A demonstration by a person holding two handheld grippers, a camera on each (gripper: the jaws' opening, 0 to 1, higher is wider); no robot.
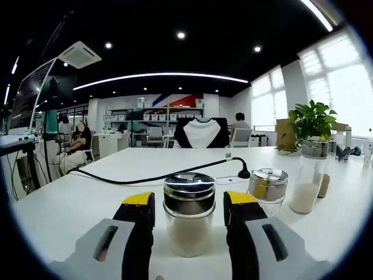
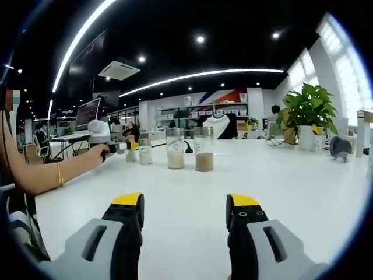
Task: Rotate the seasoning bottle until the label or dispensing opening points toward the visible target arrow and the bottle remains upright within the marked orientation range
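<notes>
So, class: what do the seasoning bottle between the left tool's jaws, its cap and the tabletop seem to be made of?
Seasoning bottle: likely clear glass or hard plastic, since pale powder shows through its wall. Cap: probably polished metal, silvery, mirroring ceiling lights. Tabletop: smooth white, perhaps laminate, with a soft sheen. The left tool straddles the bottle.

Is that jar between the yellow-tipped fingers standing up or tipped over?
Upright: the jar stands on the table, metal lid on top.

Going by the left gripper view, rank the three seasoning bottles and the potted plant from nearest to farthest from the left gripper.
1. Bottle between the jaws, centre.
2. Short bottle, just right.
3. Tall bottle, further right.
4. Potted plant, far right, behind.
</notes>
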